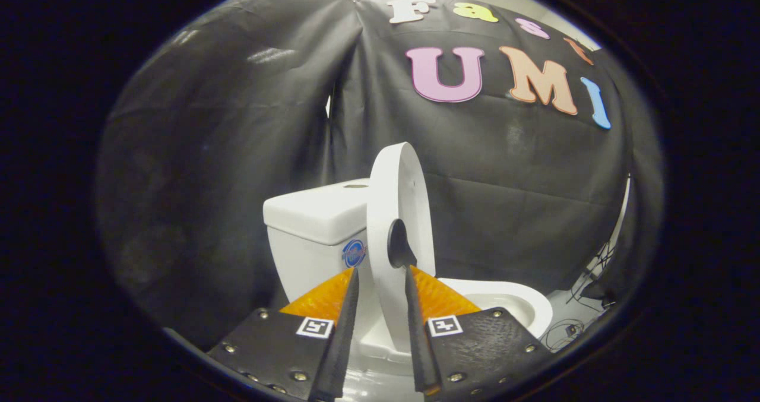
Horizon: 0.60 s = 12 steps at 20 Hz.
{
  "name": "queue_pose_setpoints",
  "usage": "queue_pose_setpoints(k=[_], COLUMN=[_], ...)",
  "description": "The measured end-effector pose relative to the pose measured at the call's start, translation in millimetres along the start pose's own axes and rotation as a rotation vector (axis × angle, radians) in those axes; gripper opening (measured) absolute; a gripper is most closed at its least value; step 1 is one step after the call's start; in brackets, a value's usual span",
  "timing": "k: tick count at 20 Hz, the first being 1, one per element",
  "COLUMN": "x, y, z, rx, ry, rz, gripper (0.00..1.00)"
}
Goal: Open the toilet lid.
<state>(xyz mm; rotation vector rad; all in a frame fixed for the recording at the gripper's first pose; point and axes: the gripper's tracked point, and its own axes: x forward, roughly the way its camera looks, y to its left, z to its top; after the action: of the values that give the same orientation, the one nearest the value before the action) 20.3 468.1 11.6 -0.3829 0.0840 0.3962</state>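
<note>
Lid-raising nearly finished: toilet lid [396,212] stands about upright, in front of the tank [314,224].

The gripper [382,269] holds the lid's edge between narrowly spread fingers; next, I judge, tip it back toward the tank, then release.

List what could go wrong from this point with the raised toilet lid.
The white ring-shaped toilet seat and lid stand upright between the gripper fingers, just short of the white ceramic tank. Released now, they might drop back onto the white bowl. Pushed hard, they could knock the tank.
</note>
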Motion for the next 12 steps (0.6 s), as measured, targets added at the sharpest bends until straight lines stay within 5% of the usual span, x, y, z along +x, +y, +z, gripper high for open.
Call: queue_pose_setpoints(k=[12], x=[-16.3], y=[-30.0], z=[8.8], rx=[0.034], ry=[0.004], rz=[0.013], gripper=[0.72])
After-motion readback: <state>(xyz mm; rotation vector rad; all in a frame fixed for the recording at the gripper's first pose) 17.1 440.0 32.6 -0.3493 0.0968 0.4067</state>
